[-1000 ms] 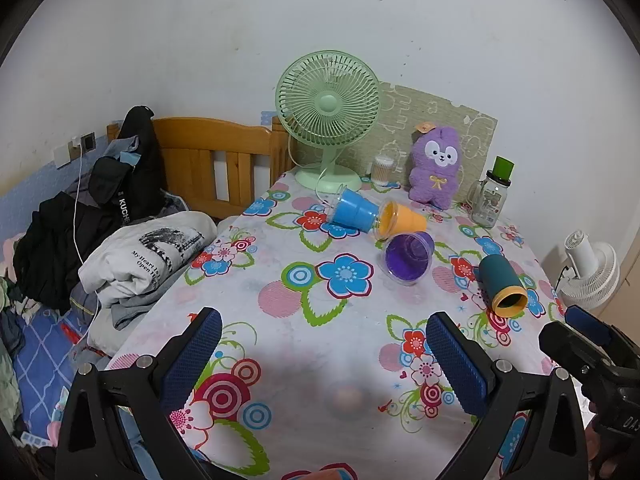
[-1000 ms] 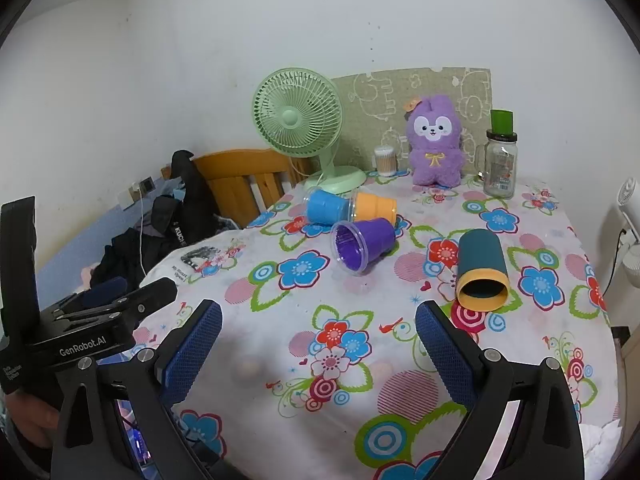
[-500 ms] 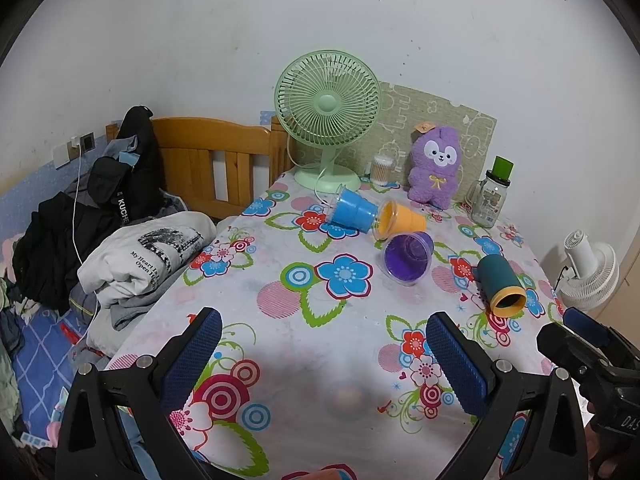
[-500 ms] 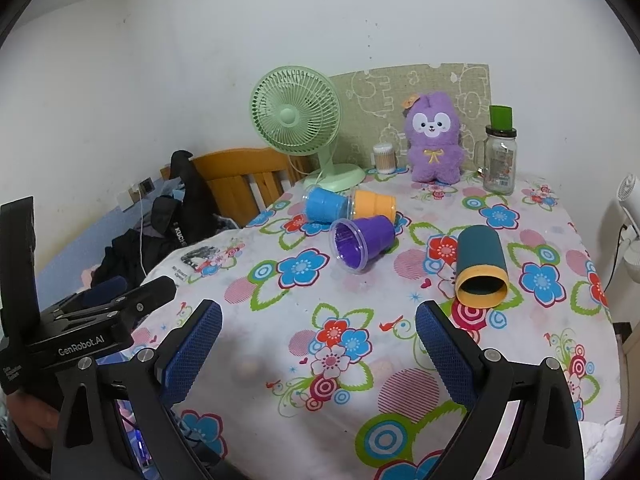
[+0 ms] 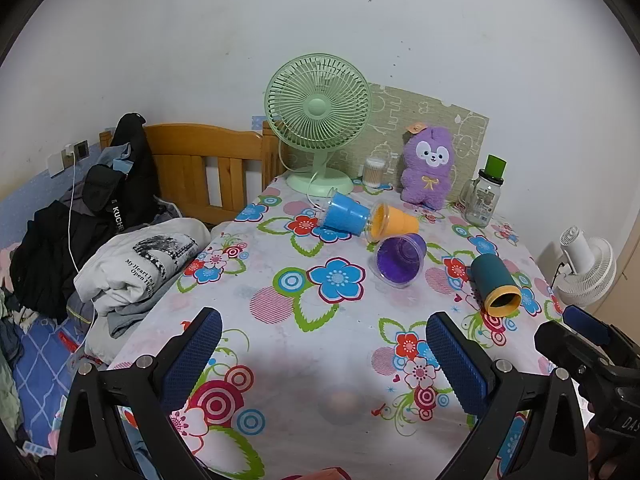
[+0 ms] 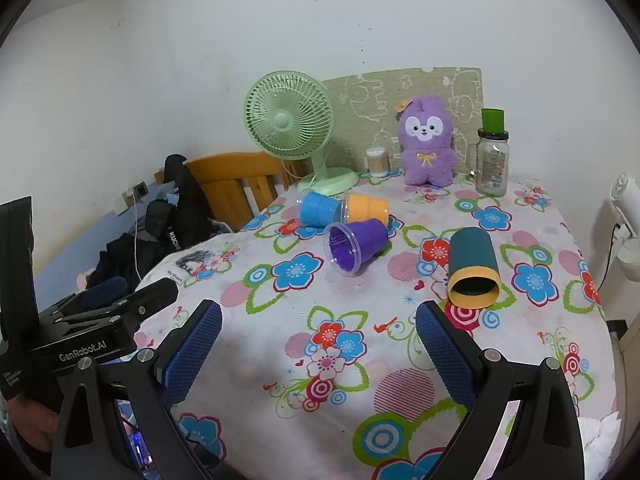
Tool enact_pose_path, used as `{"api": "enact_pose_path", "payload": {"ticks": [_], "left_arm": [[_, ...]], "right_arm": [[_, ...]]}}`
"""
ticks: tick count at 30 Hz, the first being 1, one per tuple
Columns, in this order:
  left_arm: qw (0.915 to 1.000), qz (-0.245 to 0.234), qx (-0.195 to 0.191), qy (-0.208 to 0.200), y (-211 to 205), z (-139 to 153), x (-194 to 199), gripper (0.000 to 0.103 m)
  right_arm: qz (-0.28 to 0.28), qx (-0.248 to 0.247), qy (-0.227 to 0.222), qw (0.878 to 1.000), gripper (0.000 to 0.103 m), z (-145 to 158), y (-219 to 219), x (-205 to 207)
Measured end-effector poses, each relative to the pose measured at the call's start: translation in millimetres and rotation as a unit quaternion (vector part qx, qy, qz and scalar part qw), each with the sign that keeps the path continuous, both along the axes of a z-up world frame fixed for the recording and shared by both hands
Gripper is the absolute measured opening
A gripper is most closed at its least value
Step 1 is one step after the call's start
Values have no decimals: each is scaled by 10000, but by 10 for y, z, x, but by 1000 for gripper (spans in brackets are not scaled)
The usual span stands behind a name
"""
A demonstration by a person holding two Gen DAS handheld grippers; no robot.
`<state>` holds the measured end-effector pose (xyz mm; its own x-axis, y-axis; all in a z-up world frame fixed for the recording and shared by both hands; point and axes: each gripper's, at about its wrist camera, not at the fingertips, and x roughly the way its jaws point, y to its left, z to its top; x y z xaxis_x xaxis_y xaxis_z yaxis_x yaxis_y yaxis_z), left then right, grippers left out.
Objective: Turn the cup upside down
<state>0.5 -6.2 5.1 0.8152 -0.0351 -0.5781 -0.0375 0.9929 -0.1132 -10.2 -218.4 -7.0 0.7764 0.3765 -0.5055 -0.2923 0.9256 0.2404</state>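
Left gripper (image 5: 322, 354) hangs over the table's near edge, its blue ribbed pads spread wide with nothing between them; right gripper (image 6: 318, 346) is the same, jaws wide apart and empty, above the flowered cloth (image 6: 340, 392). Each camera catches the other tool at its margin: the right wrist view shows the left one's black body at the left with its printed label; the left wrist view shows only a dark corner of the right one at the lower right.

Out past the pads, toward the table's right edge, the teal cup (image 6: 473, 266) lies on its side, a plain cylinder with a yellow rim, mouth facing the cameras; nearer the middle the purple cup (image 6: 356, 245) lies tipped as well, tapered, translucent at the lip, ribbed inside. Behind it the blue cup (image 6: 319, 209) and orange cup (image 6: 366, 208) lie mouth to mouth, touching.

Along the far edge: green fan (image 6: 290, 122) with wire grille, cotton-swab jar (image 6: 377, 162), fuzzy purple plush (image 6: 427, 144), glass jar (image 6: 492, 160) with a green cap. Only the left wrist view shows the folded clothes (image 5: 136, 264) on the bed beside the table's left edge; also a white fan (image 5: 586, 266) off the right.
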Motion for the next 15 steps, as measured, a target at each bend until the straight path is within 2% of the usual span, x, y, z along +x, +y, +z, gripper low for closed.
{"api": "enact_pose_path", "payload": {"ticks": [15], "left_arm": [[10000,-3,-1,-6,-3,0,2,103]], "right_arm": [[-57,-57,2,10000,99,3,7,-5]]}}
